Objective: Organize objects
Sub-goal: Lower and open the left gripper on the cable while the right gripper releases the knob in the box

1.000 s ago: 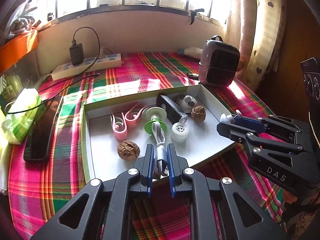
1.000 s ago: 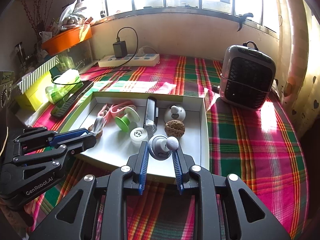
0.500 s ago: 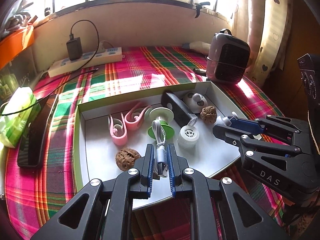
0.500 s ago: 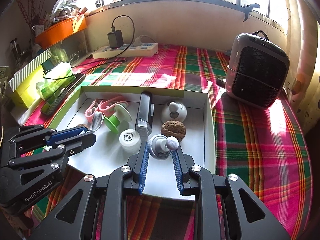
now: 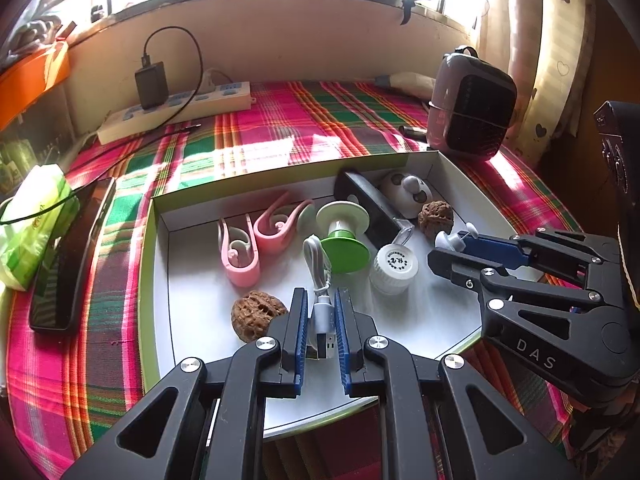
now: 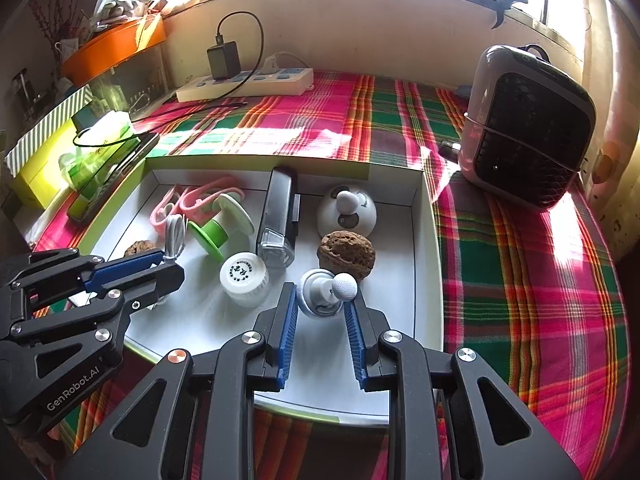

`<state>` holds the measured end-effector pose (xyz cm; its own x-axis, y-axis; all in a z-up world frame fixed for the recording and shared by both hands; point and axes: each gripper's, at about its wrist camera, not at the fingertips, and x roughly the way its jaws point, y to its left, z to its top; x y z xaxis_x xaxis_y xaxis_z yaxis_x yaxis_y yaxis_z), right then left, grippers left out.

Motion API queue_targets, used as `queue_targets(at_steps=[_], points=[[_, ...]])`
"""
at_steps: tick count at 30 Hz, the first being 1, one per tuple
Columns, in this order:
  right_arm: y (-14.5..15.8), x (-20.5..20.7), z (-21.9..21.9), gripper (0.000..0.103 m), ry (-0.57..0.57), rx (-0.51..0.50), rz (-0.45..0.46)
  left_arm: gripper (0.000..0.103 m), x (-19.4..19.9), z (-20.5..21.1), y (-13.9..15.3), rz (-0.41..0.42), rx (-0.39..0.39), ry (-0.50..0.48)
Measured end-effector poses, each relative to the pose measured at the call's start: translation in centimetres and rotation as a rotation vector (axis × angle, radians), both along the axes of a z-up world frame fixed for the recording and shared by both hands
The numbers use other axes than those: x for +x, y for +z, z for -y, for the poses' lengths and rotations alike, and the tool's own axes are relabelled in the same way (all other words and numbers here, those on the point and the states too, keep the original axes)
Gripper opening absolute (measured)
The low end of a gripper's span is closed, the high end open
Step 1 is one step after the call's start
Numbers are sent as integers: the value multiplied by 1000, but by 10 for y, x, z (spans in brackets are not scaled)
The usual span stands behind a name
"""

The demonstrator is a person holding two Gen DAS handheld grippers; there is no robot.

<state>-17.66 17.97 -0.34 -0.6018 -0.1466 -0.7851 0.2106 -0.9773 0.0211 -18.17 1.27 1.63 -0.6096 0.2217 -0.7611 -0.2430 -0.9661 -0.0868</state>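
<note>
Both tools [image 5: 321,312] [image 6: 320,306] tilted downward, clamped, over the box [image 5: 160,280].

Plaid cloth [image 6: 520,280] covers the table. Power strip [image 5: 176,110] lies along the far wall, black charger [image 5: 150,84] plugged in. Small heater [image 6: 528,124] stands at right. Phone [image 5: 72,256] lies at left, touching green tissue pack [image 5: 28,228]. Orange tub [image 6: 116,46] sits far left.

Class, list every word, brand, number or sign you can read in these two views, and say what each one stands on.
"DAS": on the right gripper, on the side of its body.
"GenRobot.AI": on the left gripper, on the side of its body.
White round cap: a ring of print around two characters, too small to read.
Green tissue pack: faint print, too blurred to read.
</note>
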Motion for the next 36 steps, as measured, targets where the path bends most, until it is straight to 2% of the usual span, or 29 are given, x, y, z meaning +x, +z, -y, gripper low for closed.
queue_targets(at_steps=[11, 30, 36], points=[[-3, -3, 1, 25, 0, 25, -1, 12, -3, 1, -4, 20, 8, 7], [-2, -3, -1, 25, -14, 3, -8, 13, -3, 2, -6, 21, 0, 15], [-2, -3, -1, 26, -17, -8, -8, 17, -3, 3, -6, 21, -3, 25]])
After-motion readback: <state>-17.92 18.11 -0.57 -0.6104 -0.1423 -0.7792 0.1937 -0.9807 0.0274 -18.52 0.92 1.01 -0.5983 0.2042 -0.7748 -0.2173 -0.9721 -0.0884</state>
